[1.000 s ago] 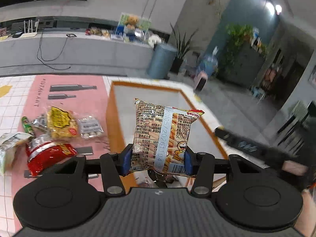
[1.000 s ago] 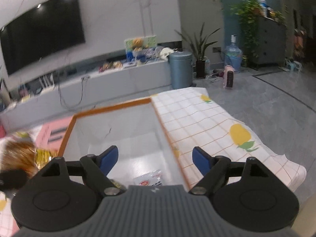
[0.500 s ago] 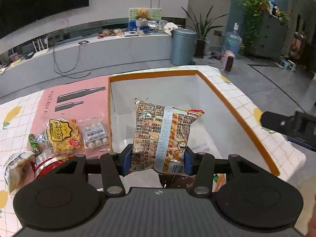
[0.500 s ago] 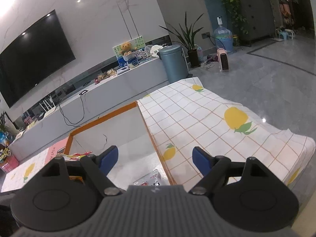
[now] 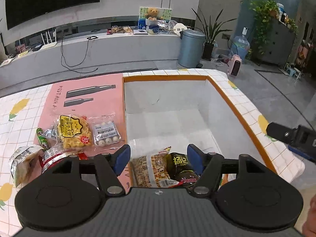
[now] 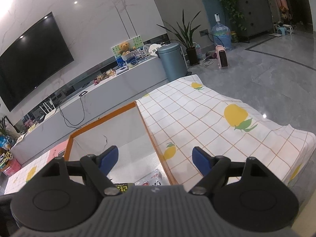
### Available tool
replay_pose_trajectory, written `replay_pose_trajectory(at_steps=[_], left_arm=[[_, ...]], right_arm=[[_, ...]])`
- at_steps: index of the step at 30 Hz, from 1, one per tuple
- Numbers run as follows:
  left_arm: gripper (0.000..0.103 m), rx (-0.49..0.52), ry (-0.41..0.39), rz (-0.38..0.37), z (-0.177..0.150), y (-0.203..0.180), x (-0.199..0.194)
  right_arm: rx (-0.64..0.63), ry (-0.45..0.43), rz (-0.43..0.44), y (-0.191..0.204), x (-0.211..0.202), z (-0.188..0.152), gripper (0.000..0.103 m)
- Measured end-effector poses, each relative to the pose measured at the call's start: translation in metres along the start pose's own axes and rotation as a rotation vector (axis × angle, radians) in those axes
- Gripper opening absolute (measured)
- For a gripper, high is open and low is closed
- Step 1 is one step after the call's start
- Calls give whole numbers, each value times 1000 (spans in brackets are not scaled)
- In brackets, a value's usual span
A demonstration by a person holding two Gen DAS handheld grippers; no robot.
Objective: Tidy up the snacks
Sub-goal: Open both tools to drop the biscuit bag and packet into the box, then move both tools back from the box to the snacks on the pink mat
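My left gripper (image 5: 159, 154) hangs over the near end of the white box with an orange rim (image 5: 233, 102). Its jaws are opening, and the pads touch nothing. Below the gap, the striped biscuit-stick packet (image 5: 151, 167) lies on the box floor beside a dark packet (image 5: 181, 167). My right gripper (image 6: 155, 156) stands open with nothing between its fingers, above the box's right rim (image 6: 154, 142); its black body (image 5: 292, 136) shows at the right in the left wrist view. A dark packet (image 6: 121, 187) and a white packet (image 6: 152, 177) peek out under it.
Loose snacks lie on the pink mat (image 5: 88, 98) left of the box: a yellow packet (image 5: 73, 132), a clear pack of white balls (image 5: 106, 133), a red packet (image 5: 53, 156), a green stick (image 5: 42, 140), a silvery packet (image 5: 21, 160). The lemon-print cloth (image 6: 207, 118) drops off at the right.
The left jaws have spread and let go of the biscuit-stick packet, which has dropped from upright between the pads to the box floor. The right gripper's view has rolled a little.
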State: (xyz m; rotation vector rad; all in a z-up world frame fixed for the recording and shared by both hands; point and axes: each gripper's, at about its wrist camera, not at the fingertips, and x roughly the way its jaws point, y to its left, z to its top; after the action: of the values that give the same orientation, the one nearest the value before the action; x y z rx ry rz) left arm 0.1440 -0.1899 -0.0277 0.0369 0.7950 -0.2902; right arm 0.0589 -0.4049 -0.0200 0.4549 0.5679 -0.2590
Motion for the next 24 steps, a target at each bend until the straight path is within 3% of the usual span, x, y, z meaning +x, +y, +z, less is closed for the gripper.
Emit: replay_pose_trajectory(at_steps=[9, 15, 24], left_arm=[[77, -60, 49, -29, -3, 32, -21], [77, -86, 38, 16, -10, 62, -48], [77, -139, 65, 59, -28, 115, -79]], right_arm=[[-45, 2, 36, 17, 0, -3, 80], [-75, 30, 53, 37, 4, -13, 80], [-161, 3, 196, 97, -11, -35, 80]])
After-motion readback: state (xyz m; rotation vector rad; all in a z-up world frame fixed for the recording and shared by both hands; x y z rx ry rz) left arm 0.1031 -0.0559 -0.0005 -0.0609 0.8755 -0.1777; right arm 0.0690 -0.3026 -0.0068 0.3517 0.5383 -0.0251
